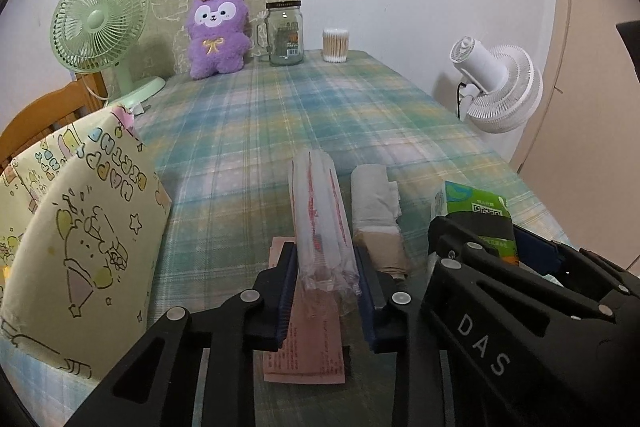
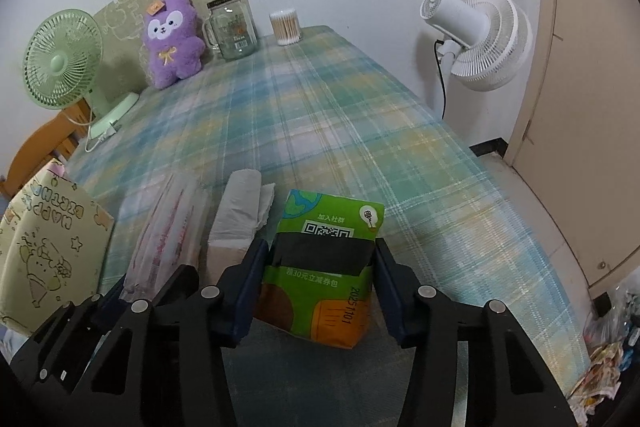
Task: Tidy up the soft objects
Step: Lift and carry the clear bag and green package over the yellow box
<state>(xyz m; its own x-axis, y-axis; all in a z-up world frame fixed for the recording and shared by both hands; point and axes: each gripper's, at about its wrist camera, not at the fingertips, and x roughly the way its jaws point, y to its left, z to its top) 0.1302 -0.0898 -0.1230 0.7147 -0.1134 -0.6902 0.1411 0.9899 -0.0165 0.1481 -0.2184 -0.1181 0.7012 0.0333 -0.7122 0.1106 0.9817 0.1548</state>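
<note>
My left gripper point(image 1: 326, 267) is shut on a long clear-wrapped white pack with red print point(image 1: 316, 203), its pads pressed on both sides of the near end. That pack lies on the plaid tablecloth point(image 1: 280, 115) over a pink leaflet point(image 1: 308, 347). Just right of it lies a white tissue bundle in a beige wrapper point(image 1: 376, 203). My right gripper point(image 2: 320, 251) is shut on a green and orange tissue pack point(image 2: 332, 223), which stands between its blue pads. The left gripper point(image 2: 156, 279) and its pack point(image 2: 168, 227) show at the lower left of the right wrist view.
A yellow gift bag point(image 1: 88, 227) stands at the near left. Along the far wall sit a green fan point(image 1: 100, 19), a purple plush point(image 1: 216, 31), a glass jar point(image 1: 285, 33) and a tub of cotton swabs point(image 1: 336, 45). A white fan point(image 1: 500, 83) stands beyond the right edge.
</note>
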